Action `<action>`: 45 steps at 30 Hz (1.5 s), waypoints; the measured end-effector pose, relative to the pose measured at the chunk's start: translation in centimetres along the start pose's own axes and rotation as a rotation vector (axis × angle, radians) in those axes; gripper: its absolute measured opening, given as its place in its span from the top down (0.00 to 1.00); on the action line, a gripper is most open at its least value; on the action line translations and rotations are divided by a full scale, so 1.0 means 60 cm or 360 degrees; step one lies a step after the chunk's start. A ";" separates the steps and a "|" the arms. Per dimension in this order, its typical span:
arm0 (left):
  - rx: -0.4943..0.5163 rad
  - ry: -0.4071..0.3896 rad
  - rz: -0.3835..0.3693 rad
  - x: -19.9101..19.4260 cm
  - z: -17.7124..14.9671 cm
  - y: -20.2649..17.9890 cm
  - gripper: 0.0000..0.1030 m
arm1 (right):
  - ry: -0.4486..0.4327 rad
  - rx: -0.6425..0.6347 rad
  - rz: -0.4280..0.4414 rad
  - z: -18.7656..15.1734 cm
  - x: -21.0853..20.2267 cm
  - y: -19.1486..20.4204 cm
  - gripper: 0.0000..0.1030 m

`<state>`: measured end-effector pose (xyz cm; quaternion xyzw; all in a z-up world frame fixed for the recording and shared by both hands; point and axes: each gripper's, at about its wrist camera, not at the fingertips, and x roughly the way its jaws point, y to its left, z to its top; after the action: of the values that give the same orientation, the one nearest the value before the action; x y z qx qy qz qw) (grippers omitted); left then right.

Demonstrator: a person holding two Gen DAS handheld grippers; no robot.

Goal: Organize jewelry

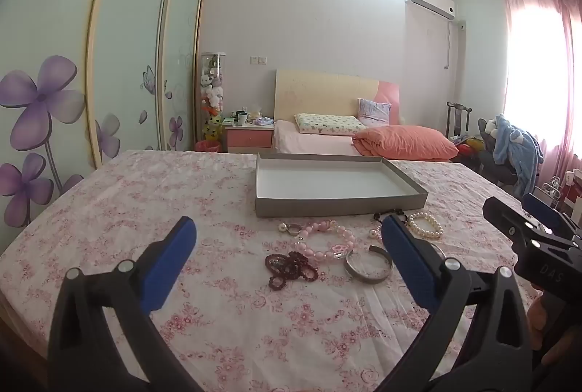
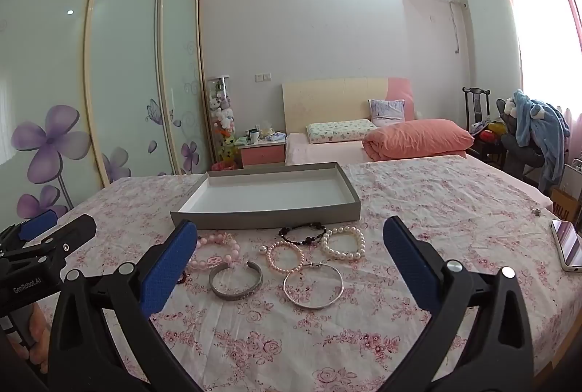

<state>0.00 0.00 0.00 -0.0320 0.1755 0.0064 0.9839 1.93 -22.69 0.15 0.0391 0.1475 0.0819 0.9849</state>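
A shallow grey box [image 1: 340,206] [image 2: 265,221] with a white, empty inside lies on the flowered cloth. In front of it lie several bracelets: a dark red bead strand [image 1: 289,268], a pink bead bracelet [image 1: 327,241] [image 2: 216,252], a silver cuff [image 1: 369,270] [image 2: 235,281], a thin silver bangle [image 2: 313,286], a small pink pearl bracelet [image 2: 284,257], a white pearl bracelet [image 1: 425,224] [image 2: 343,242] and a black bead bracelet [image 2: 302,233]. My left gripper [image 1: 289,232] is open and empty, near the dark beads. My right gripper [image 2: 291,233] is open and empty, over the bangle and cuff.
A phone [image 2: 567,244] lies at the table's right edge. Behind the table stand a bed with an orange quilt [image 2: 418,137], a pink nightstand [image 1: 250,137] and a chair with blue clothes [image 2: 538,133]. A sliding wardrobe [image 1: 72,64] runs along the left.
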 end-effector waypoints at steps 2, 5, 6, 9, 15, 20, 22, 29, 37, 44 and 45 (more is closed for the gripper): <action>0.0007 -0.0001 0.0001 0.000 0.000 0.000 0.04 | 0.0006 0.0000 -0.0001 0.000 0.001 0.000 0.02; 0.0005 0.0001 0.0002 0.000 0.000 -0.001 0.04 | 0.0007 0.0000 -0.0001 0.000 0.002 0.000 0.02; 0.0004 0.0002 0.0002 0.001 0.000 -0.001 0.04 | 0.0003 0.0002 0.0001 -0.001 0.001 -0.001 0.02; 0.0001 -0.0001 0.0000 0.000 0.000 -0.001 0.04 | 0.0003 0.0001 0.0001 -0.001 0.001 -0.001 0.02; -0.0004 -0.0001 -0.0003 0.000 0.000 0.000 0.04 | 0.0007 0.0003 0.0001 -0.002 0.002 -0.001 0.02; -0.0005 0.0001 -0.0003 0.000 0.000 0.000 0.04 | 0.0007 0.0003 0.0001 -0.002 0.002 -0.001 0.02; -0.0005 0.0001 -0.0003 0.000 0.000 0.000 0.04 | 0.0008 0.0003 0.0000 -0.003 0.003 -0.001 0.02; -0.0006 0.0003 -0.0004 0.000 0.000 0.000 0.04 | 0.0010 0.0004 0.0000 -0.004 0.004 -0.002 0.02; -0.0006 0.0004 -0.0004 0.000 0.000 0.000 0.04 | 0.0010 0.0006 0.0000 -0.004 0.005 -0.002 0.02; -0.0008 0.0007 -0.0004 0.000 0.000 0.000 0.04 | 0.0013 0.0005 0.0001 -0.004 0.005 -0.002 0.02; -0.0007 0.0007 -0.0005 0.000 0.000 0.000 0.04 | 0.0013 0.0006 0.0001 -0.004 0.005 -0.002 0.02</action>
<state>0.01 0.01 -0.01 -0.0345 0.1777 0.0054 0.9835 2.16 -22.74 -0.20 0.0406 0.1516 0.0821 0.9842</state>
